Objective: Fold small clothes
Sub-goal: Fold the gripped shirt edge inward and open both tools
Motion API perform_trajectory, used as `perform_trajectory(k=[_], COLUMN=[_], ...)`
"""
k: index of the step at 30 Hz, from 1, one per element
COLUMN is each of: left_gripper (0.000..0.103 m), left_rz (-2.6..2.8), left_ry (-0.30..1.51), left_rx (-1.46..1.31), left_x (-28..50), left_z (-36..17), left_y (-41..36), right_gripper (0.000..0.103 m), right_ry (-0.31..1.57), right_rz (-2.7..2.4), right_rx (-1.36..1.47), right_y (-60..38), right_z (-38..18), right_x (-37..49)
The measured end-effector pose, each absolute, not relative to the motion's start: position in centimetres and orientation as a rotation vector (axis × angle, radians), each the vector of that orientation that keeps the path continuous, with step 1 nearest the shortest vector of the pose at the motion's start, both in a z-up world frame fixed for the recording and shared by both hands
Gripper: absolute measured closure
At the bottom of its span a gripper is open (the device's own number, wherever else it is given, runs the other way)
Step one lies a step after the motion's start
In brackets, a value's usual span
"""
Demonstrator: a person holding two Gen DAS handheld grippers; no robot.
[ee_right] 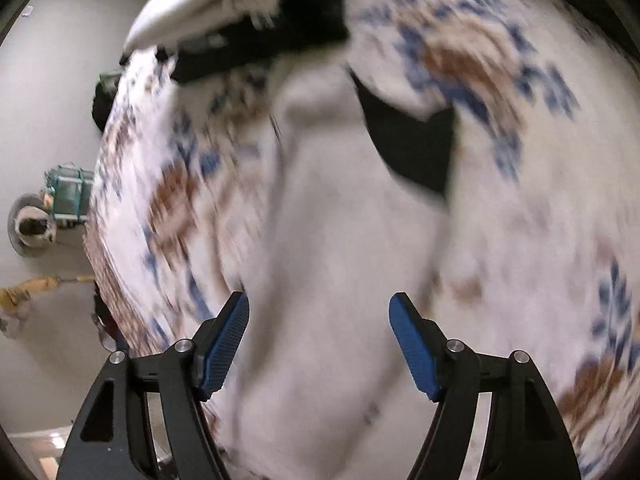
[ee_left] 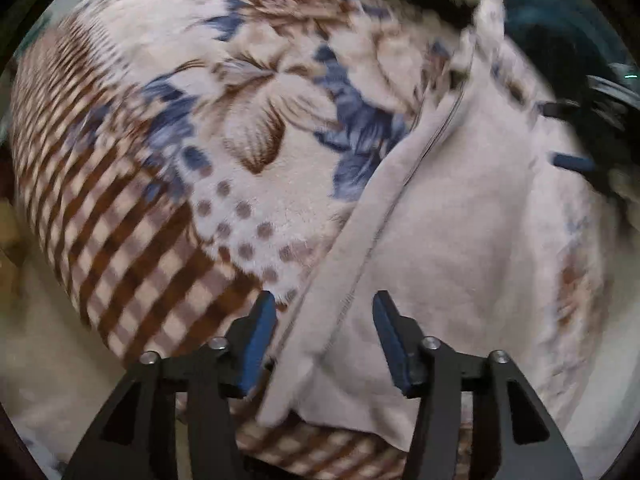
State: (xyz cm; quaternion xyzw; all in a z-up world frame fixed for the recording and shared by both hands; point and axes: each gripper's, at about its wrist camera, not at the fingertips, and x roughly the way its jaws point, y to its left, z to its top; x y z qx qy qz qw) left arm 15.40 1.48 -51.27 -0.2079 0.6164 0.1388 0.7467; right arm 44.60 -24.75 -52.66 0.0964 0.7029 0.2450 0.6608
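- Left tool [ee_left: 324,304]: spread apart, blue pads [ee_left: 260,344] on either side of a folded edge of the pale beige garment [ee_left: 460,248], gripping nothing; cloth lying between the fingers, contact with the pads not clear.
- Pale beige garment: plain, soft, directly ahead of the left tool and stretching away to its right; a stitched seam [ee_left: 432,144] running diagonally from near the tool up toward the far right.
- Patterned fleece blanket [ee_left: 200,120]: under the garment, filling the space ahead and to the left of the left tool; blue and brown leaf print, brown checks nearer the tool's left finger, dots just ahead of it.
- Far right of the left view: another tool's blue fingertip [ee_left: 572,162], blurred, at the garment's far edge.
- Right tool [ee_right: 319,308]: also wide apart, holding nothing, blue pads [ee_right: 224,352] flanking the same pale garment [ee_right: 328,280], heavily blurred.
- Black cloth piece [ee_right: 412,140]: ahead of the right tool, slightly right, lying on or beside the garment; exact relation unclear through blur.
- White fringed fabric [ee_right: 212,4]: far ahead, to the left.
- Blanket [ee_right: 540,160] on both sides of the right tool; floor [ee_right: 44,120] beyond, far left, with a teal box [ee_right: 70,196] on it.
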Motion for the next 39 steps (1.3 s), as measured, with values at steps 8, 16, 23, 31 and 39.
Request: perform_trajectory(k=[8,16,23,31,39], left_gripper=[0.054,0.054,0.051,0.053,0.053], left_rz=[0.158,-0.131,-0.019,0.003,-0.193], left_ry=[1.363,1.282,1.408,1.365,1.388], left_rx=[-0.422,-0.256,-0.244,-0.460,-0.338], left_x=[20.8,34.1,40.4,42.2,52.8], left_z=[-48.8,-45.8,-53.4,-51.2,-54.0], left_y=[4.2,-0.1,2.8,6.8,-1.2], right_gripper=[0.028,0.028,0.028,0.028,0.035], right_ry=[1.777,1.734,1.613,1.534,1.481], right_rz=[0.443,0.239,0.144,0.224,0.336], right_rx=[0.327,0.415,0.484,0.608,0.653], right_y=[-26.0,-28.7,-32.2,-33.6,-31.6], right_z=[-60.4,-59.9,-59.1,-58.2,-59.5], right_x=[30.0,24.7,31.3,41.0,53.5])
